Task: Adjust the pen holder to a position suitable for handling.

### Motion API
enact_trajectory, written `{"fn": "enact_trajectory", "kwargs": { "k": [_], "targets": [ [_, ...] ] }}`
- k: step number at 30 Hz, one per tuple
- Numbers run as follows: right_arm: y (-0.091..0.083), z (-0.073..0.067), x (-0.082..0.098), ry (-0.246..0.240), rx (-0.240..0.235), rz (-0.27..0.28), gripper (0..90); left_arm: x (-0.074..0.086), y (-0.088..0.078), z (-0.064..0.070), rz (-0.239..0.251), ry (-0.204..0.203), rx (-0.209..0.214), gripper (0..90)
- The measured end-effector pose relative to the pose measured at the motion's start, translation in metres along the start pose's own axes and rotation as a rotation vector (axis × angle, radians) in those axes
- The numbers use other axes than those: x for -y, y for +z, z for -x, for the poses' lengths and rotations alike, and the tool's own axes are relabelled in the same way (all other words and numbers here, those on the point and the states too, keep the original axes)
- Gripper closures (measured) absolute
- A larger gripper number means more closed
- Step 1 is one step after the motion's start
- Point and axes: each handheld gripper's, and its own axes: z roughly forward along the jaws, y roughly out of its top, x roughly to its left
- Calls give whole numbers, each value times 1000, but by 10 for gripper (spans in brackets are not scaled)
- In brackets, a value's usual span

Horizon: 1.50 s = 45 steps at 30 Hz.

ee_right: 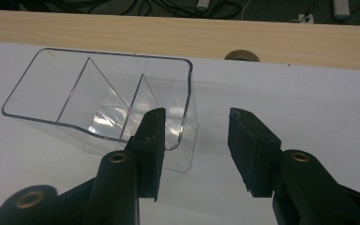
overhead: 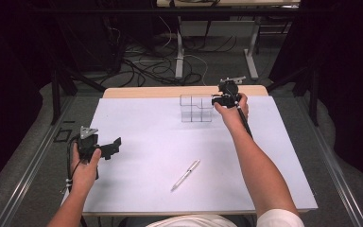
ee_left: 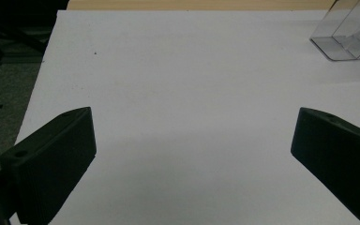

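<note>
Wide white rectangular surface (overhead: 142,142) laid over a pale wooden tabletop (overhead: 170,91); the wood shows as a strip along the far edge; cables and metal legs on the floor beyond.

Clear plastic organiser box with inner dividers (overhead: 196,109) stands at the far side of the surface, right of centre; open-topped, three compartments visible in the right gripper view (ee_right: 98,93); looks empty. Judged light, rigid, thin-walled and smooth; likely to slide or tip if nudged, and to slip between hard pads; best hold is probably across one upright wall at the rim, one jaw inside a compartment and one outside, near a corner where the wall is stiffest.

Right gripper (ee_right: 194,136), black, two-jawed, sits at the box's near right corner; jaws stand partly apart, one over the end compartment's rim, the other outside the wall; the wall lies between or just below them, not pressed on so far as the frame tells. In the high view it reaches from the right (overhead: 224,100).

Left gripper (overhead: 105,148) rests near the left edge of the surface, well apart from the box; jaws wide, nothing between them (ee_left: 192,140).

Slim silver pen (overhead: 185,174) lies diagonally near the front centre, well clear of the box; nothing stands in the way of the grip.
</note>
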Motion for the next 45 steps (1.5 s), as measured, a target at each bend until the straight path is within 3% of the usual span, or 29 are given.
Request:
{"fn": "enact_trajectory", "kwargs": {
  "k": [6,8,9,16,27,35,45],
  "targets": [
    [8,-3,1,19,-13,-13,603,0,0,-1,-1,-2,0,3],
    [9,-3,2,5,-8,-12,612,0,0,-1,-2,-3,1,3],
    [11,-4,3,26,-14,-12,624,0,0,-1,-2,-5,1,3],
    [19,-8,4,-1,-2,0,666,1,0,-3,-2,-10,-3,3],
    [30,-11,3,10,14,-6,730,2,-1,-5,-5,-22,-5,3],
    [35,-16,3,-3,64,-10,806,2,-2,-6,-1,-26,-6,3],
    [39,-17,1,23,99,-34,862,3,-2,-6,-2,-28,-3,3]
  ]
}}
